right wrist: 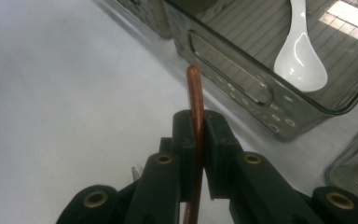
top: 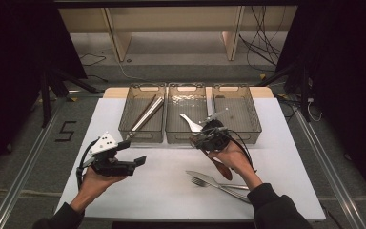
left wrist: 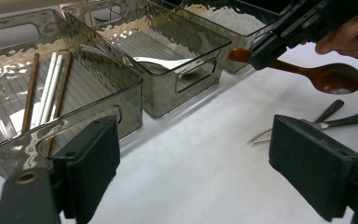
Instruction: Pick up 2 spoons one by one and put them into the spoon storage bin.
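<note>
- Right gripper [right wrist: 197, 140]: jaws clamped on the wooden spoon [left wrist: 307, 72] handle, bowl trailing toward the person
- Spoon's long axis points at the middle bin [top: 187, 114], just ahead
- Left gripper [left wrist: 205, 172]: spread, empty, well apart

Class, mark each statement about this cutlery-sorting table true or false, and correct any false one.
1. The right claw grips a brown wooden spoon. True.
2. The left claw holds a fork. False: it is open and holds nothing.
3. A white spoon lies in the middle bin. True.
4. The chopsticks lie on the table. False: they lie in the left bin.
5. A knife lies on the table. True.
</note>
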`<control>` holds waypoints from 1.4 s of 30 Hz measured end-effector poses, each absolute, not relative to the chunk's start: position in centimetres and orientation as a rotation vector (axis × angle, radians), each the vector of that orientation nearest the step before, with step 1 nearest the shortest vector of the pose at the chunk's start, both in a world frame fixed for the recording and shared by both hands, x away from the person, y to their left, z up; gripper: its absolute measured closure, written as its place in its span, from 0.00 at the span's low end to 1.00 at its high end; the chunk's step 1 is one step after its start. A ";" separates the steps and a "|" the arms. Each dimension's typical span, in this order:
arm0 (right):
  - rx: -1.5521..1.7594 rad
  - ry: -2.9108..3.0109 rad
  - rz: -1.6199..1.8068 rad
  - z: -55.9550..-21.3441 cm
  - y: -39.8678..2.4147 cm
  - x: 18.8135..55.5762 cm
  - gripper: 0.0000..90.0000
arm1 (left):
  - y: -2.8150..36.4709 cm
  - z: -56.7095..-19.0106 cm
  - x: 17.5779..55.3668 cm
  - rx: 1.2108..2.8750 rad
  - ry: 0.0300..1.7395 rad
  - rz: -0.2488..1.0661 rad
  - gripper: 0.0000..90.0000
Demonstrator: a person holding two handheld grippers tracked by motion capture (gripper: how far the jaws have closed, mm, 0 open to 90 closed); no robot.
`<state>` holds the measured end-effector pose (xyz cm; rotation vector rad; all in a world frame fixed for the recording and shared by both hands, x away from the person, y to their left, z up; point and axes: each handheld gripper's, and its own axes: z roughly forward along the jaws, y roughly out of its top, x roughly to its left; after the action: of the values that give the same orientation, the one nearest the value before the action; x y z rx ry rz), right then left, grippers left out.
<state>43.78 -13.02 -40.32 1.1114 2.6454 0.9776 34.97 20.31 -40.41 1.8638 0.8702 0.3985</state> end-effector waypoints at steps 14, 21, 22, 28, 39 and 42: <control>1.128 2.545 1.050 -37.4 -13.1 46.2 0.94 | 20.5 -40.4 35.0 1.862 0.870 0.399 0.17; 1.113 2.482 1.073 -35.2 -12.2 48.1 0.94 | 20.5 -40.4 35.0 1.860 0.867 0.399 0.17; 1.113 2.479 1.070 -35.0 -12.1 48.4 0.94 | 20.5 -40.4 35.0 1.860 0.866 0.399 0.17; 1.139 2.448 1.045 -34.5 -11.3 50.2 0.94 | 20.5 -40.4 35.0 1.858 0.868 0.399 0.17; 1.180 2.402 1.022 -34.0 -10.4 53.0 0.94 | 20.4 -40.4 34.9 1.858 0.866 0.394 0.18; 1.174 2.397 1.003 -33.7 -10.0 53.5 0.94 | 20.3 -40.4 34.9 1.857 0.864 0.394 0.17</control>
<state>53.49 -9.97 -33.67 1.1740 2.3968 1.0033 34.90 20.34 -40.38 1.8566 0.8639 0.3943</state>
